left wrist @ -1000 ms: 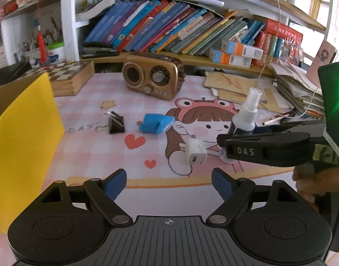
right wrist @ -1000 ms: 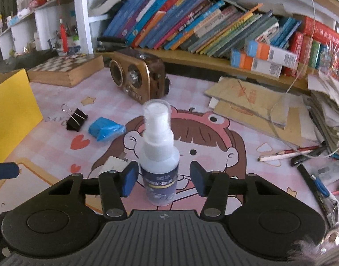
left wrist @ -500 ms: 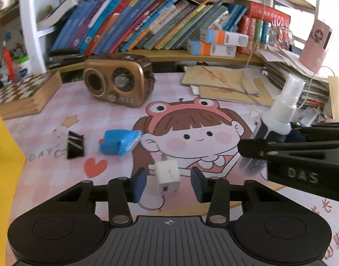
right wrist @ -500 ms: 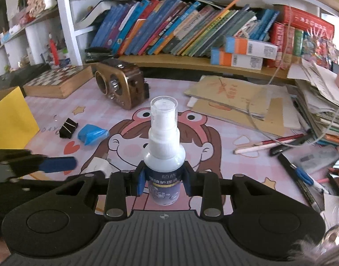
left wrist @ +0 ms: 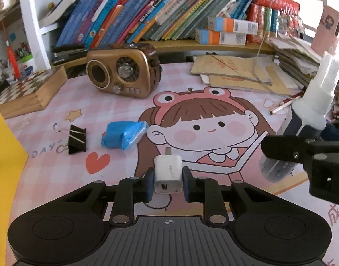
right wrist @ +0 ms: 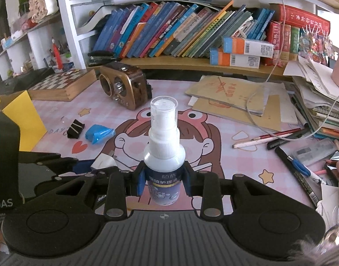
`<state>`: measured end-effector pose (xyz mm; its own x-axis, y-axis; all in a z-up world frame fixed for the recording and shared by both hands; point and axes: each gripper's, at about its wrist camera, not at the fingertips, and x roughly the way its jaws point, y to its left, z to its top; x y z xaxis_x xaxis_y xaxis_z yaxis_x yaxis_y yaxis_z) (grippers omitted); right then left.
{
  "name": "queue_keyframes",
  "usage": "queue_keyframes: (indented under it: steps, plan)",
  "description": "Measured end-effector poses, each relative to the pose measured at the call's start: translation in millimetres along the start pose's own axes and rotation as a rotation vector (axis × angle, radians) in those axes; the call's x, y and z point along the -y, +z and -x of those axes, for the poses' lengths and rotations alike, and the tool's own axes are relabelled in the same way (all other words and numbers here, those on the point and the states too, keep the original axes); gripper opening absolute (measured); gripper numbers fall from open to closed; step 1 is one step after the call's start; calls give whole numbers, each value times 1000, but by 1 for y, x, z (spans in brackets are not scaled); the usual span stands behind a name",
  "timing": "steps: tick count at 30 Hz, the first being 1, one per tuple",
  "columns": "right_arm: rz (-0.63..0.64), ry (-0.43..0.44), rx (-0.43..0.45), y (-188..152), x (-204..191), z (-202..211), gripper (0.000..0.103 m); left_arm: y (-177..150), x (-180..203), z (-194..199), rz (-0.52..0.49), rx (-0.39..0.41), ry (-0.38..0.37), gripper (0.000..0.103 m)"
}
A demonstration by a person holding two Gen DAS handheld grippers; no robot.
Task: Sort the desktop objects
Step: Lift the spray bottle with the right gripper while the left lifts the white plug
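A cluttered study corner: a bookshelf runs along the back, and below it a table under a pink cartoon mat. Reading left to right in the left wrist view: a yellow box at 9 o'clock; a chessboard at 10 o'clock; a black clip and a blue packet lying apart just left of centre; a bronze radio at 12 o'clock; a stack of papers at 1 o'clock.

Left tongs: jaws have just been closing and now press both sides of the white charger, which lies low on the mat at 6 o'clock with its prongs pointing away.

Right tongs: clamped tight on the lower body of the spray bottle, which stands upright between the pads, at 3 o'clock in the left wrist view. It cannot be told whether its base touches the mat.

Step in hand, as judged: both items are gripped for removal, with sorting barely begun; clip and packet lie untouched. The next move calls for lifting each clear and carrying it leftward, probably to the yellow box, with the bottle kept upright and the two tongs kept apart.
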<state>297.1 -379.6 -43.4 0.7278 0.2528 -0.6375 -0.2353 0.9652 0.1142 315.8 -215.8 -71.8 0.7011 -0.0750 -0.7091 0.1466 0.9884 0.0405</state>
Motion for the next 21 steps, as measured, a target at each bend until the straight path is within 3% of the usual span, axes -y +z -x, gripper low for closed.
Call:
queue_keyframes:
  steps: [12, 21]
  plan:
    - [27, 25, 14, -5, -10, 21, 30, -7, -30, 65, 120, 70, -43, 24]
    - [54, 65, 26, -10, -22, 51, 30, -22, -37, 116, 118, 126, -54, 24]
